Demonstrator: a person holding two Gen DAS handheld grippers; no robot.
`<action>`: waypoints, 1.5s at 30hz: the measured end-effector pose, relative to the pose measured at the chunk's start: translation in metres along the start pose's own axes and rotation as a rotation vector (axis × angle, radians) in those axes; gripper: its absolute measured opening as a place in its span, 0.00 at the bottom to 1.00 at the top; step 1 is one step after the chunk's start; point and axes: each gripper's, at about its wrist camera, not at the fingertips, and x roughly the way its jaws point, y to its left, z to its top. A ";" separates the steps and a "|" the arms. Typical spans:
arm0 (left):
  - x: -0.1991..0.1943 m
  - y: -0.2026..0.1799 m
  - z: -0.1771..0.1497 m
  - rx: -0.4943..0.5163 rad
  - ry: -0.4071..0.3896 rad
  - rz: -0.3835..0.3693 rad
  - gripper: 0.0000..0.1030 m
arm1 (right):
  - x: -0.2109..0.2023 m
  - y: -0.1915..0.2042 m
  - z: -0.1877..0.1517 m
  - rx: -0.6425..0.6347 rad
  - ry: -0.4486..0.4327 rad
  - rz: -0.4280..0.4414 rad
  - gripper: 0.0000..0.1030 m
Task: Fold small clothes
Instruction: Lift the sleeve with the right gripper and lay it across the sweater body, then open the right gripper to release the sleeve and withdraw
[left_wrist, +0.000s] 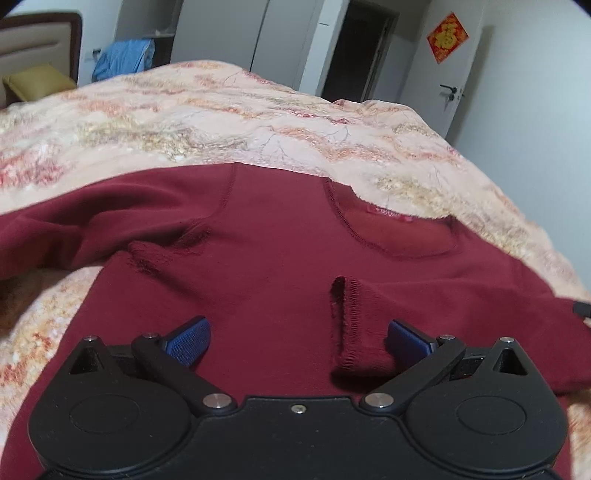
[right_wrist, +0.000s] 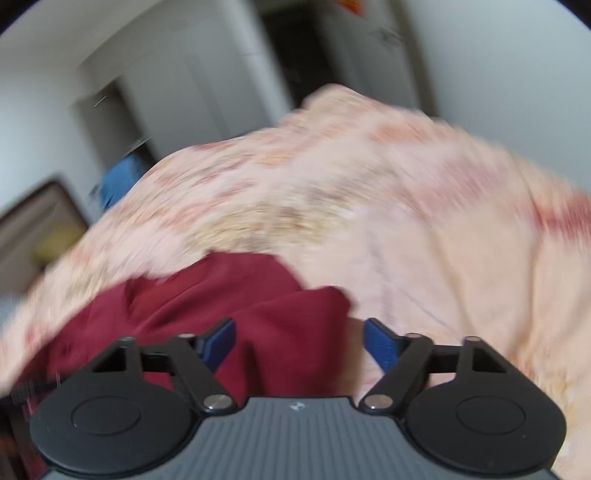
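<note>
A dark red long-sleeved top (left_wrist: 280, 243) lies spread on a floral bed cover (left_wrist: 221, 122), neckline away from me. One sleeve is folded over the body, its ribbed cuff (left_wrist: 351, 325) lying between the left fingers. My left gripper (left_wrist: 299, 339) is open just above the top's body, holding nothing. In the blurred right wrist view, my right gripper (right_wrist: 299, 343) is open over the edge of the red top (right_wrist: 236, 295), with the bed cover (right_wrist: 406, 206) beyond. Nothing is held.
The bed fills both views. A headboard (left_wrist: 40, 40) and a yellow pillow (left_wrist: 37, 83) are at the far left. A blue cloth (left_wrist: 125, 57) hangs by a wardrobe. A dark doorway (left_wrist: 354, 51) and a white door (left_wrist: 454, 74) stand behind.
</note>
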 end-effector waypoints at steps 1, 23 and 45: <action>0.001 -0.001 -0.001 0.016 0.001 0.009 0.99 | 0.006 -0.008 0.002 0.026 0.004 0.011 0.61; 0.015 -0.014 -0.014 0.131 -0.005 0.056 1.00 | -0.059 0.001 -0.031 -0.343 -0.133 -0.142 0.46; 0.008 -0.005 -0.012 0.106 -0.006 0.024 0.99 | -0.070 0.028 -0.094 -0.466 -0.091 -0.177 0.11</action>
